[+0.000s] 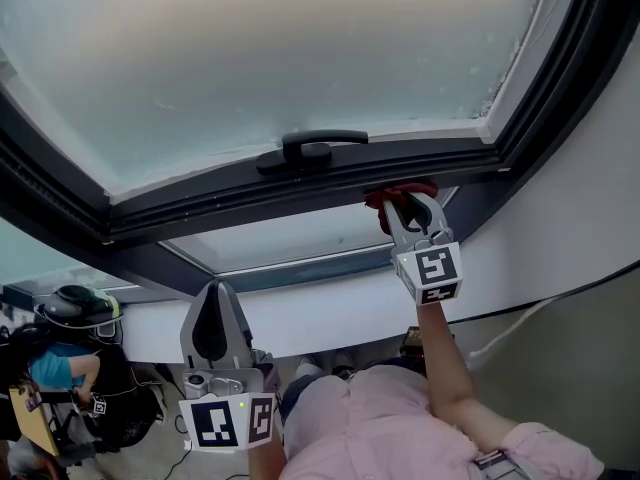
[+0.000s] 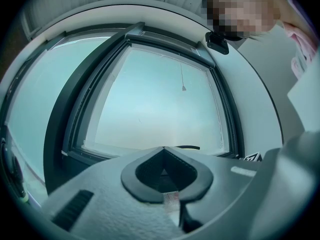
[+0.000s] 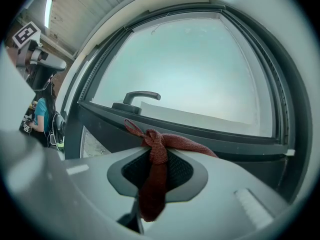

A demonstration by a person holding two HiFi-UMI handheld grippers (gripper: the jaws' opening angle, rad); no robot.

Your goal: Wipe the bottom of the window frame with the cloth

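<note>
A dark red cloth (image 3: 157, 156) is pinched in my right gripper (image 3: 150, 149), which is shut on it. In the head view the right gripper (image 1: 408, 206) holds the cloth (image 1: 395, 194) up against the dark bottom rail of the open window sash (image 1: 300, 183), to the right of the black handle (image 1: 310, 148). The same rail (image 3: 210, 136) and handle (image 3: 137, 98) show in the right gripper view. My left gripper (image 1: 213, 313) hangs low and away from the window, shut and empty. In the left gripper view its jaws (image 2: 167, 176) meet with nothing between them.
The outer window frame (image 1: 560, 88) runs up the right side, with a white wall (image 1: 570, 238) below it. A second fixed pane (image 1: 270, 243) lies under the sash. A person in a blue top (image 1: 60, 368) sits at the lower left, and my pink sleeve (image 1: 400, 428) fills the bottom.
</note>
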